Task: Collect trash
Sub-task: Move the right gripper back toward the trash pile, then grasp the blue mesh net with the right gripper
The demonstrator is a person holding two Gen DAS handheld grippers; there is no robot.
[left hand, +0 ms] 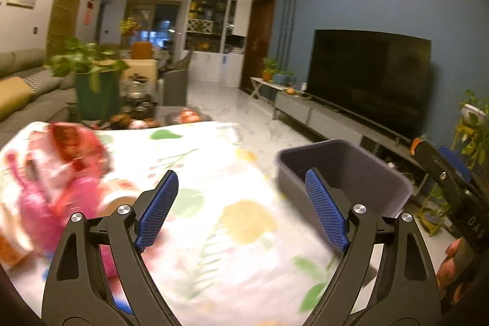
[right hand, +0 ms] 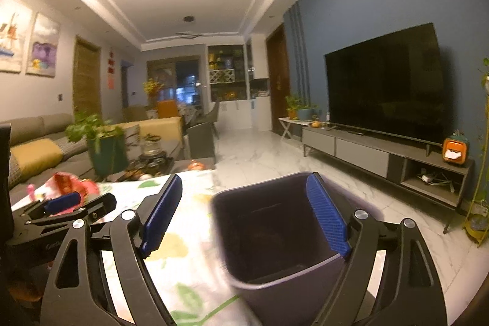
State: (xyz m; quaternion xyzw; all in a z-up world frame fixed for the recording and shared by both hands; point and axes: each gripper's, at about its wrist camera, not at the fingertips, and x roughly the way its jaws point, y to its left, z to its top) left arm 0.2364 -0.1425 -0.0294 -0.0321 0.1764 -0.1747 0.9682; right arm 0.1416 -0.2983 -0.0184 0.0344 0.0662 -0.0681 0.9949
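A pile of pink and red wrappers lies blurred on the floral tablecloth, left of my left gripper. That gripper is open, nothing between its blue pads. A dark grey bin stands off the table's right edge. In the right wrist view the bin sits just ahead of and below my right gripper, which is open and holds nothing. The left gripper shows at the left there, in front of the wrappers. The right gripper's body and a hand appear at the left wrist view's right edge.
At the far end of the table stand a plant in a teal pot, a glass jar and small dishes. A sofa runs along the left. A TV on a low console lines the right wall, with marble floor between.
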